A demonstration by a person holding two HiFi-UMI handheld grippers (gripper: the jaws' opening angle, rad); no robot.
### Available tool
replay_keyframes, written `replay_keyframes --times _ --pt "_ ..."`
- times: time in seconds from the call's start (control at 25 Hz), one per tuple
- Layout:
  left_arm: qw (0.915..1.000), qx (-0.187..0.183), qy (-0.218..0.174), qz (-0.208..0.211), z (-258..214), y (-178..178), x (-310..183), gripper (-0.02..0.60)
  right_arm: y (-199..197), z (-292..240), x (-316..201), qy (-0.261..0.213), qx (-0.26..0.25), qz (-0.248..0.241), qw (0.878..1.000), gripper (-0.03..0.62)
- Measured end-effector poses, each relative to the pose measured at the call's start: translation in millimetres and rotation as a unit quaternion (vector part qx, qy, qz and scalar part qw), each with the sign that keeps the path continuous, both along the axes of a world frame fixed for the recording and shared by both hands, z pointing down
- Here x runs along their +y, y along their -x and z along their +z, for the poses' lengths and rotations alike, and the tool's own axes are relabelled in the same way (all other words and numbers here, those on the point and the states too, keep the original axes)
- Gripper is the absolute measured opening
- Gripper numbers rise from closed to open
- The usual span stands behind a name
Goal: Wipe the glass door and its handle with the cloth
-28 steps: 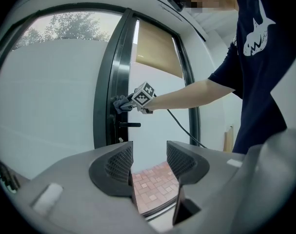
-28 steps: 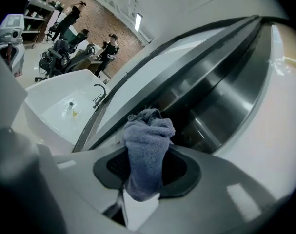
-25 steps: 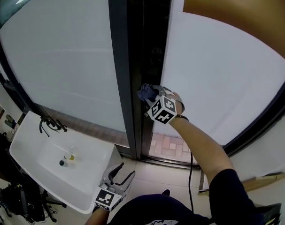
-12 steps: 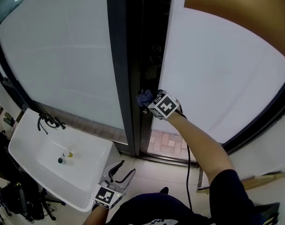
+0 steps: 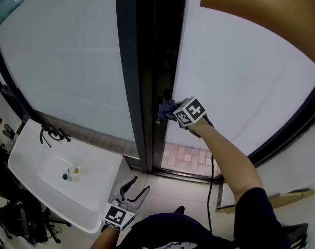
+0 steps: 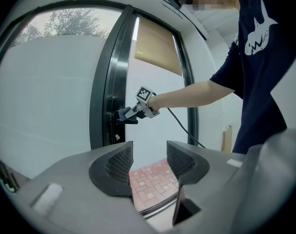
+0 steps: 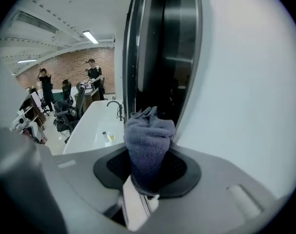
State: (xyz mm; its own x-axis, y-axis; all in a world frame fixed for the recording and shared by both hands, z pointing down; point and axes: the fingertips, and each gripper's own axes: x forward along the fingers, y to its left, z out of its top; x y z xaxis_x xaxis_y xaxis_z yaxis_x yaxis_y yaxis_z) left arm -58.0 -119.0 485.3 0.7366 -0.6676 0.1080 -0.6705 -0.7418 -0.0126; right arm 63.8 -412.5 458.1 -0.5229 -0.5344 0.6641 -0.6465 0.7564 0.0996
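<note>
A dark blue-grey cloth [image 7: 148, 143] is bunched between the jaws of my right gripper [image 7: 148, 165], which is shut on it. In the head view the cloth [image 5: 165, 108] rests against the dark vertical edge of the glass door [image 5: 147, 82], with the right gripper [image 5: 171, 110] just behind it. The frosted door pane [image 5: 245, 82] spreads to the right. I cannot make out the handle clearly in the dark edge. My left gripper [image 5: 138, 188] hangs low near the person's body, open and holding nothing [image 6: 148, 155]; its view shows the right gripper [image 6: 135, 112] at the door edge.
A white sink [image 5: 53, 175] with a black tap [image 5: 52, 135] stands at lower left, below a second frosted pane [image 5: 69, 61]. Red brick paving [image 5: 186, 157] shows beyond the door's threshold. A cable [image 5: 211, 185] trails from the right arm. People [image 7: 94, 74] stand far off in the room.
The right gripper has turned at the wrist and shifted slightly down and right along the door edge, the cloth staying against it. The left gripper has stayed low and open.
</note>
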Motion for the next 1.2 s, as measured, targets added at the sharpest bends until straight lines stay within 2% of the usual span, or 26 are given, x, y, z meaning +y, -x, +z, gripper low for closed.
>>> replay_keyframes --times 0.32,0.48,0.56,0.68,0.8,0.92,1.0,1.04,1.12,1.2 --pt "0.9998 -0.002 -0.002 0.017 0.0 -9.5 2.5 0.209 -55.1 8.8 11.0 0.021 -0.006 0.040 0.999 0.133" --pt "0.9998 -0.002 -0.004 0.021 -0.8 -9.4 3.7 0.209 -72.1 3.7 13.8 0.004 0.036 0.048 0.998 0.133" --pt "0.9998 -0.006 -0.006 0.018 2.7 -6.8 2.9 0.209 -64.5 -10.0 14.3 -0.012 0.020 0.040 0.999 0.134" --pt "0.9999 -0.006 -0.005 0.014 1.8 -5.2 3.2 0.209 -33.0 -33.2 15.1 -0.052 0.001 0.008 0.999 0.135" --pt "0.9999 -0.004 -0.009 0.013 -0.1 -6.0 5.3 0.209 2.3 -41.8 13.2 -0.108 0.046 -0.030 0.993 0.135" --pt "0.9999 0.005 -0.009 0.010 -6.9 -6.8 7.4 0.209 36.8 -37.1 12.7 -0.143 0.090 -0.067 0.983 0.135" --pt "1.0000 0.002 -0.006 0.002 -6.0 -3.7 7.6 0.209 54.8 -27.2 13.1 -0.166 0.135 -0.092 0.973 0.135" --pt "1.0000 0.001 -0.005 -0.001 -4.0 -1.3 7.6 0.209 60.9 -19.8 12.9 -0.182 0.169 -0.106 0.963 0.135" --pt "1.0000 0.000 -0.004 -0.009 -1.2 4.0 8.5 0.209 67.0 -2.1 13.1 -0.219 0.246 -0.134 0.935 0.135" --pt "0.9999 0.001 0.000 -0.016 0.7 9.1 9.8 0.209 67.3 11.2 15.4 -0.262 0.318 -0.157 0.898 0.135"
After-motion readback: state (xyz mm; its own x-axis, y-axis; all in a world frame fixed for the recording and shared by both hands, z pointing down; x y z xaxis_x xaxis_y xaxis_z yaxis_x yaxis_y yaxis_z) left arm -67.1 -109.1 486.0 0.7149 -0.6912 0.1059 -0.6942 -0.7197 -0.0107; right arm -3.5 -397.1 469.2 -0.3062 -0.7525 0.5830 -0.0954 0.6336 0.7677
